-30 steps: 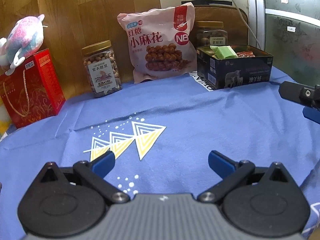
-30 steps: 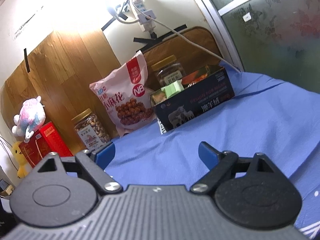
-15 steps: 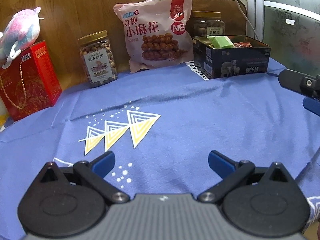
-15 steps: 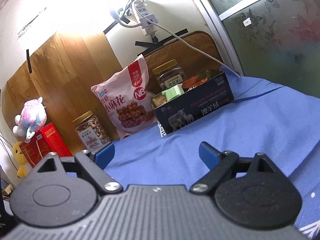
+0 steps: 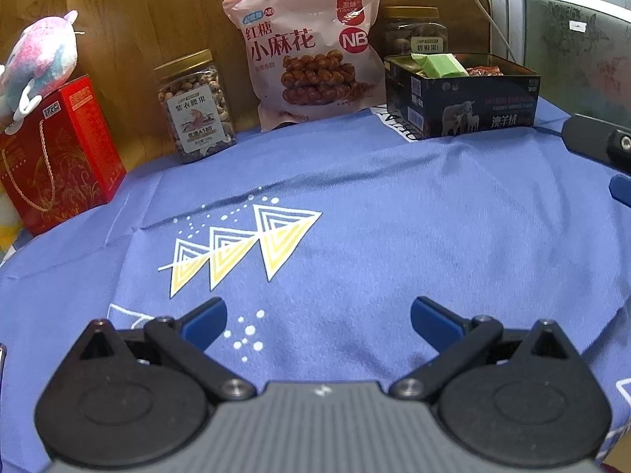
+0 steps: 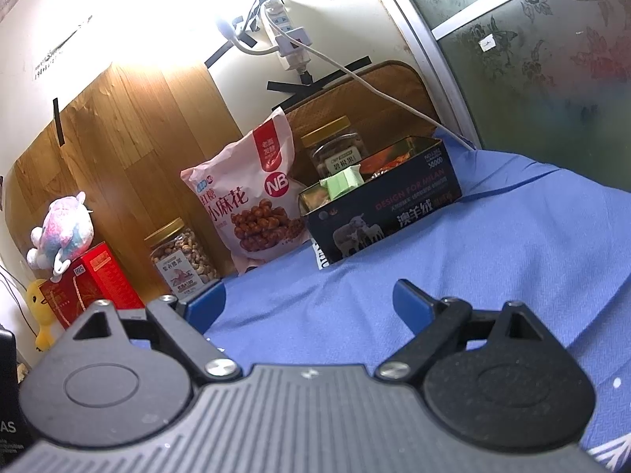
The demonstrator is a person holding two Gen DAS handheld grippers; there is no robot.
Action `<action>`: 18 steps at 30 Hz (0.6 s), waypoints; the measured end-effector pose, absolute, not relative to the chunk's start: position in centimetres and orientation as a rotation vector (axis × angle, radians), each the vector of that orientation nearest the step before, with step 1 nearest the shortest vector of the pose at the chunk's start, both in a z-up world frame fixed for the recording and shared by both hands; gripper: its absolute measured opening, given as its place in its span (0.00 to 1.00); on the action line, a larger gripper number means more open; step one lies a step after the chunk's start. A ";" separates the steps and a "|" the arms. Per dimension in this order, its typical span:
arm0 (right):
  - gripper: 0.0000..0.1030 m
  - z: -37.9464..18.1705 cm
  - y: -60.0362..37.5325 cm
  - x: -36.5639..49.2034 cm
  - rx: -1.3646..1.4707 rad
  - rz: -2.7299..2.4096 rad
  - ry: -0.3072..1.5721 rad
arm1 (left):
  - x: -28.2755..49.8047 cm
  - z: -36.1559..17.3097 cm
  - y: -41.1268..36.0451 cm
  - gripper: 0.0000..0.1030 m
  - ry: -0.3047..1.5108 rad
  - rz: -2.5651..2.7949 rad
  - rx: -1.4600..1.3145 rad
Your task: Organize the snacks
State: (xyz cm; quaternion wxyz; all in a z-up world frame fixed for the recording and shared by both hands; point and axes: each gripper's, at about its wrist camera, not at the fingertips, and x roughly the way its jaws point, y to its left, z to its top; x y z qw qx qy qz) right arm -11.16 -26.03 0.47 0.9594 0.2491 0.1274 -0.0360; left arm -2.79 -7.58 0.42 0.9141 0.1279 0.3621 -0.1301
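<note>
Glossy pink snack bag [image 5: 305,51], ribbed nut jar [image 5: 195,108], seemingly metal tin [image 5: 461,96] on creased blue cloth [image 5: 374,205].

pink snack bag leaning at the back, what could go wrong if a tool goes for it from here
The pink snack bag stands propped against the wall, so a push could slump it onto the nut jar beside it. A second jar sits hidden behind the open tin; reaching over could knock the loose green packet. The blue cloth is wrinkled and may drag.

Blue cloth [image 5: 394,205] bears nut jar [image 5: 195,106]; pink bag [image 5: 307,51]; black tin [image 5: 465,102]
</note>
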 end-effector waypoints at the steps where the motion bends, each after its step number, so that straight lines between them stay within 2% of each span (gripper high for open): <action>1: 0.91 0.5 -26.0 -11.2 0.505 -0.073 0.258 | -2.8 0.4 -7.6 1.00 0.746 -0.268 0.264; 18: 0.91 0.5 -26.1 -11.3 0.513 -0.078 0.256 | -2.7 0.3 -8.0 1.00 0.738 -0.241 0.320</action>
